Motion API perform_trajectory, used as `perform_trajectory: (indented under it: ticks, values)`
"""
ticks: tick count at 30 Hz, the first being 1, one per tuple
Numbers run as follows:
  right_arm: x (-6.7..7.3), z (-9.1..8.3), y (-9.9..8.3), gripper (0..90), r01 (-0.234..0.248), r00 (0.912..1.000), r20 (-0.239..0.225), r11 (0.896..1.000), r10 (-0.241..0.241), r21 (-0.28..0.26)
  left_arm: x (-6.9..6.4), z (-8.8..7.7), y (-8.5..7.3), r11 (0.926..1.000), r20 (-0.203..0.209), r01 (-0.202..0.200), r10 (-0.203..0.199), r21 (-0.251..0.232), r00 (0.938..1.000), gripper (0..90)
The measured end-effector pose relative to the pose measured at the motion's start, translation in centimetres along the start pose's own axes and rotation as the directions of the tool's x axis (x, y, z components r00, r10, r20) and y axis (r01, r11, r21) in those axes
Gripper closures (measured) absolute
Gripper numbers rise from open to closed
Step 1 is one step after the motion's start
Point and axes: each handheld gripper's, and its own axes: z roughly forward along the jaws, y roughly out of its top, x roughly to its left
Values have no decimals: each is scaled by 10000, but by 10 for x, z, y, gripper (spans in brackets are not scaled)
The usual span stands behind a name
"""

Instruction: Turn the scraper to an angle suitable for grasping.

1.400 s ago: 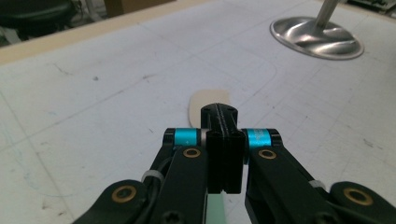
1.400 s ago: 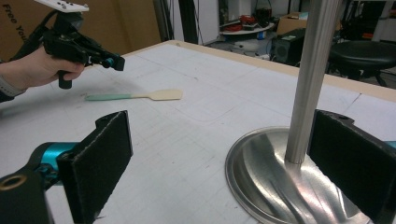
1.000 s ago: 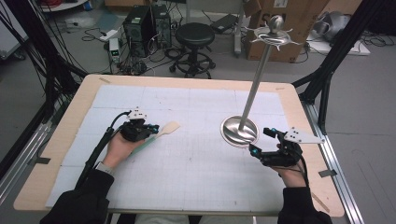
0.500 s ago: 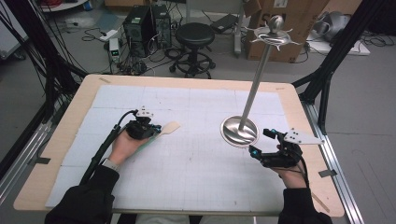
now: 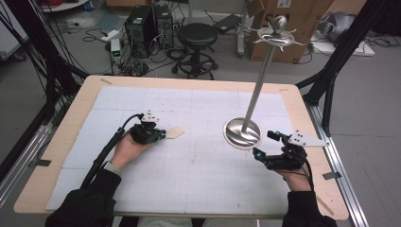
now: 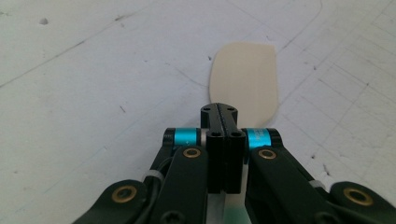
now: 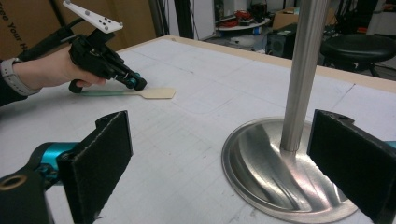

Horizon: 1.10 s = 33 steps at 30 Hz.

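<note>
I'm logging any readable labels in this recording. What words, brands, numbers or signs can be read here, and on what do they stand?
"ee Your H": partial print, cut off at the frame edge, on the brown cardboard box in the right gripper view.
Dark print on the cardboard box behind the table in the high view: too blurred to read.
Spatula, metal stand, both tongs: no lettering seen.

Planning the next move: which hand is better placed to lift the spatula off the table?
Left. The left gripper is already shut on the spatula; the right gripper stands open by the metal stand.
</note>
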Motion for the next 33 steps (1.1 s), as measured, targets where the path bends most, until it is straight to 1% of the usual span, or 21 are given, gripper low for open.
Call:
perform_trajectory:
  ticks: [2, 3, 4, 5, 8, 11, 14, 16, 18, 19, 20, 21, 22, 23, 24, 26, 27, 29, 30, 31, 33]
  values:
    - [0, 0, 0, 56, 9, 10000, -10, 10000, -9, -4, -2, -1, 0, 10000, 241, -36, 34, 83, 9997, 900]
    - [0, 1, 0, 56, 12, 10000, -19, 10000, -12, 4, -7, -2, 0, 9998, 392, -159, 154, 130, 9991, 900]
    - [0, 1, 0, 56, 12, 10000, -19, 10000, -12, 4, -7, -2, 0, 9998, 392, -159, 154, 130, 9991, 900]
    - [0, 1, 0, 56, 13, 10000, -21, 10000, -13, 15, -10, -2, 0, 9996, 448, -227, 221, 146, 9988, 900]
    - [0, 2, 0, 55, 13, 10000, -27, 10000, -13, 50, -17, -2, 0, 9990, 782, -399, 384, 182, 9962, 900]
    - [0, 2, 0, 55, 48, 10000, -50, 9999, -47, 101, -24, -2, 0, 9983, 1044, -524, 497, 239, 9933, 900]
    - [0, 2, -1, 55, 47, 10000, -59, 9999, -46, 104, -33, -3, -2, 9978, 1495, -634, 596, 212, 9870, 900]
    - [0, 2, -1, 55, 49, 10000, -22, 10000, -49, 78, -40, -3, -4, 9962, 1515, -871, 854, 49, 9848, 900]
    - [-1, 2, -1, 56, 49, 10000, -26, 10000, -49, 73, -41, -3, -4, 9944, 1527, -1060, 1044, 23, 9828, 900]
    - [-1, 2, -1, 55, 25, 10000, -39, 9999, -25, 97, -41, -3, -4, 9942, 1518, -1080, 1068, -3, 9826, 900]
    - [-1, 3, -1, 55, 26, 10000, -78, 10000, -25, 91, -41, -4, -4, 9940, 1336, -1090, 1088, -59, 9850, 900]
    - [-1, 3, -1, 55, 40, 10000, -83, 9999, -40, 98, -40, -7, -2, 9942, 1191, -1070, 1070, -66, 9871, 900]
    - [-1, 2, -1, 56, 48, 10000, -74, 9999, -47, 104, -38, -10, -2, 9965, 1320, -823, 838, -169, 9877, 900]
    - [-1, 2, -1, 56, 52, 10000, -72, 10000, -52, 59, -37, -15, -2, 9972, 1398, -708, 736, -246, 9874, 900]
    - [-2, 2, -1, 55, 19, 10000, -52, 10000, -19, 71, -38, -19, -3, 9970, 1457, -697, 739, -333, 9866, 900]
    - [-2, 1, -1, 56, -20, 10000, -37, 10000, 21, 72, -41, -26, -8, 9969, 1633, -652, 714, -431, 9840, 900]
    - [-2, 1, -1, 56, -20, 10000, -37, 10000, 21, 72, -42, -28, -12, 9968, 1735, -712, 762, -351, 9819, 900]
    - [-3, 1, -2, 56, -14, 10000, -41, 10000, 15, 68, -44, -30, -16, 9959, 1823, -910, 894, 3, 9792, 900]
    - [-3, 1, -2, 56, -24, 10000, -51, 10000, 24, 68, -44, -30, -18, 9944, 2135, -1052, 1017, 49, 9716, 900]
    - [-3, 1, -2, 56, 24, 10000, -54, 10000, -24, 6, -44, -28, -20, 9942, 2320, -1067, 1016, 96, 9674, 900]
    - [-3, 1, -1, 56, -6, 10000, -62, 10000, 6, 22, -44, -26, -20, 9939, 2348, -1083, 1011, 181, 9668, 900]
